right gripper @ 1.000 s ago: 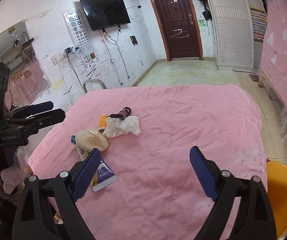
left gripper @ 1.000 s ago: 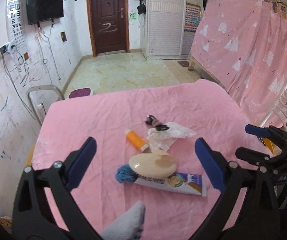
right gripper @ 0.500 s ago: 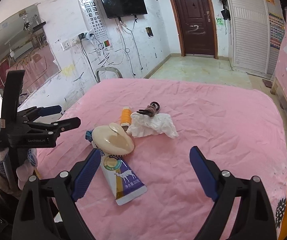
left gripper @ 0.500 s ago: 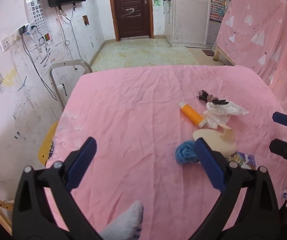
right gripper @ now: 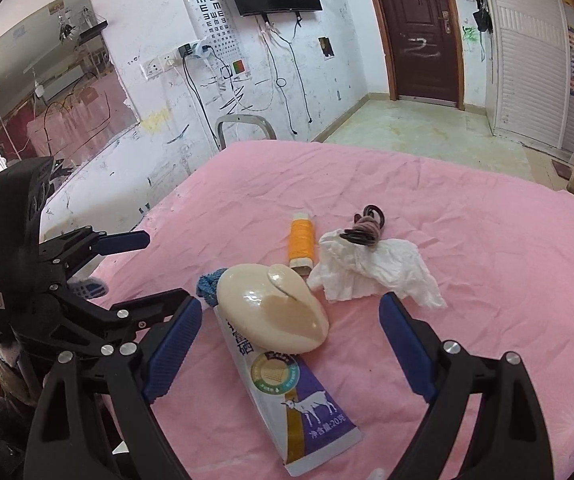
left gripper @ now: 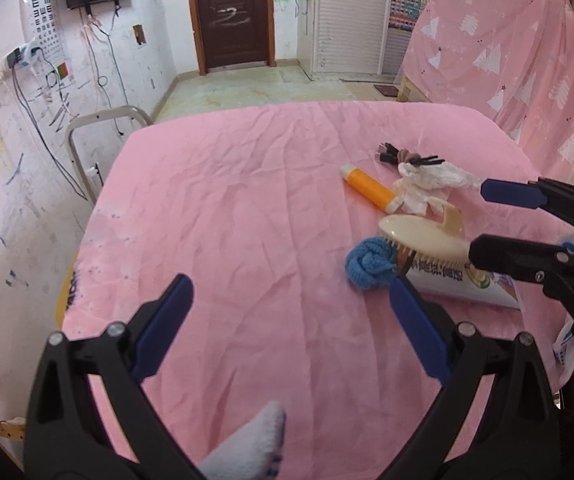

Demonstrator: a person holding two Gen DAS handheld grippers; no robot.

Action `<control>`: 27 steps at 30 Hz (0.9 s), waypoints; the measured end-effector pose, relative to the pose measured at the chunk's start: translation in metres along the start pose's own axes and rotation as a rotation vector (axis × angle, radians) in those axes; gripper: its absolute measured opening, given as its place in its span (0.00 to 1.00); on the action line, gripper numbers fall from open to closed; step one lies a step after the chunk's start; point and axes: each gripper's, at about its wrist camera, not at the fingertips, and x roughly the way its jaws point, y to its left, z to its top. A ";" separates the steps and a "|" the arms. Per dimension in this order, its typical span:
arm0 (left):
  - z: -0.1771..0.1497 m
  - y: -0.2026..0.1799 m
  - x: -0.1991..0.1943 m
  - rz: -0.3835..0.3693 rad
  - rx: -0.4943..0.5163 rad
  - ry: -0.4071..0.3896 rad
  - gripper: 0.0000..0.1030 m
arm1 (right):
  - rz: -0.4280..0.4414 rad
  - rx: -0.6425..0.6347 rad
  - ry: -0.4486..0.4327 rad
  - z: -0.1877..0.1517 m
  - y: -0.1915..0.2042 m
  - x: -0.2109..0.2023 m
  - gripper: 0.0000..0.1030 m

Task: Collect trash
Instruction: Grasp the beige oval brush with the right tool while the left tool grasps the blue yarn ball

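Observation:
A crumpled white tissue [right gripper: 375, 274] lies on the pink table [right gripper: 487, 248], with dark hair ties [right gripper: 367, 226] on its far edge. Beside it lie an orange tube [right gripper: 302, 246], a cream brush [right gripper: 271, 312] resting on a flat white and purple tube [right gripper: 291, 392], and a blue knitted ball [right gripper: 208, 285]. My right gripper [right gripper: 287, 332] is open, low over the brush and flat tube. My left gripper [left gripper: 287, 320] is open and empty over bare cloth left of the pile; the tissue [left gripper: 431, 184], brush [left gripper: 423, 240] and blue ball [left gripper: 369, 266] show at its right.
A metal chair frame [left gripper: 99, 136] stands by the table's far left edge against a wall with cables. A pink curtain [left gripper: 507, 52] hangs on the right. A dark door [left gripper: 233, 12] is at the far end of the tiled floor.
My right gripper has moved in closer over the brush and flat tube. My left gripper's view has shifted slightly, and the right gripper now reaches farther into it.

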 end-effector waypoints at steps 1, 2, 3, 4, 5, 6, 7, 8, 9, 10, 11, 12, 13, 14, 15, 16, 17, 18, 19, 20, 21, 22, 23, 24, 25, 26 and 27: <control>0.000 0.000 0.002 0.003 -0.001 0.004 0.92 | 0.006 -0.006 0.006 0.000 0.002 0.002 0.78; 0.000 0.001 0.003 0.007 -0.004 0.007 0.92 | 0.012 -0.012 0.013 -0.001 0.005 0.004 0.78; 0.000 0.003 0.005 0.009 -0.010 0.012 0.92 | 0.017 -0.017 0.019 -0.001 0.007 0.007 0.78; 0.000 0.005 0.007 0.008 -0.017 0.015 0.92 | 0.022 -0.019 0.025 -0.001 0.008 0.009 0.78; 0.000 0.006 0.007 0.009 -0.022 0.016 0.92 | 0.027 -0.020 0.033 0.000 0.009 0.012 0.78; 0.000 0.008 0.008 0.011 -0.027 0.017 0.92 | 0.030 -0.018 0.040 0.001 0.009 0.015 0.78; 0.000 0.009 0.008 0.010 -0.029 0.016 0.92 | 0.035 -0.012 0.047 0.002 0.008 0.019 0.78; 0.000 0.009 0.008 0.009 -0.030 0.015 0.92 | 0.037 -0.003 0.056 0.003 0.007 0.022 0.78; 0.000 0.009 0.008 0.009 -0.029 0.013 0.92 | 0.039 0.009 0.063 0.004 0.005 0.026 0.78; 0.000 0.009 0.008 0.010 -0.028 0.013 0.92 | 0.045 0.018 0.071 0.005 0.004 0.030 0.78; 0.000 0.009 0.008 0.009 -0.027 0.012 0.92 | 0.057 0.032 0.082 0.005 0.002 0.034 0.78; 0.000 0.010 0.008 0.008 -0.026 0.011 0.92 | 0.062 0.039 0.089 0.005 0.002 0.037 0.78; 0.000 0.010 0.008 0.008 -0.027 0.012 0.92 | 0.067 0.041 0.097 0.005 0.002 0.039 0.78; 0.000 0.010 0.008 0.009 -0.029 0.012 0.92 | 0.074 0.042 0.100 0.005 0.002 0.040 0.72; 0.000 0.010 0.009 0.009 -0.032 0.012 0.92 | 0.080 0.046 0.103 0.006 0.002 0.041 0.66; 0.000 0.011 0.009 0.007 -0.035 0.012 0.92 | 0.081 0.052 0.108 0.006 0.000 0.042 0.58; 0.000 0.011 0.008 0.005 -0.038 0.011 0.92 | 0.090 0.063 0.106 0.005 -0.003 0.042 0.58; 0.000 0.010 0.008 0.002 -0.041 0.007 0.92 | 0.099 0.071 0.104 0.005 -0.005 0.041 0.58; 0.000 0.010 0.007 -0.002 -0.042 0.002 0.92 | 0.103 0.073 0.102 0.005 -0.005 0.040 0.57; 0.000 0.009 0.006 -0.009 -0.042 -0.002 0.92 | 0.102 0.077 0.095 0.004 -0.006 0.038 0.57; 0.000 0.007 0.005 -0.013 -0.041 -0.007 0.92 | 0.098 0.082 0.085 0.004 -0.008 0.035 0.57; 0.001 0.006 0.004 -0.016 -0.041 -0.014 0.92 | 0.094 0.086 0.073 0.004 -0.010 0.031 0.57; 0.001 0.004 0.003 -0.024 -0.042 -0.020 0.92 | 0.090 0.086 0.058 0.005 -0.011 0.025 0.57; 0.002 0.001 0.003 -0.036 -0.042 -0.023 0.92 | 0.088 0.087 0.049 0.005 -0.012 0.022 0.57; 0.003 -0.002 0.003 -0.044 -0.040 -0.024 0.92 | 0.082 0.088 0.037 0.006 -0.014 0.017 0.57; 0.005 -0.006 0.004 -0.045 -0.038 -0.024 0.92 | 0.076 0.089 0.021 0.006 -0.016 0.010 0.57; 0.006 -0.010 0.006 -0.046 -0.035 -0.020 0.92 | 0.073 0.093 0.011 0.006 -0.018 0.006 0.57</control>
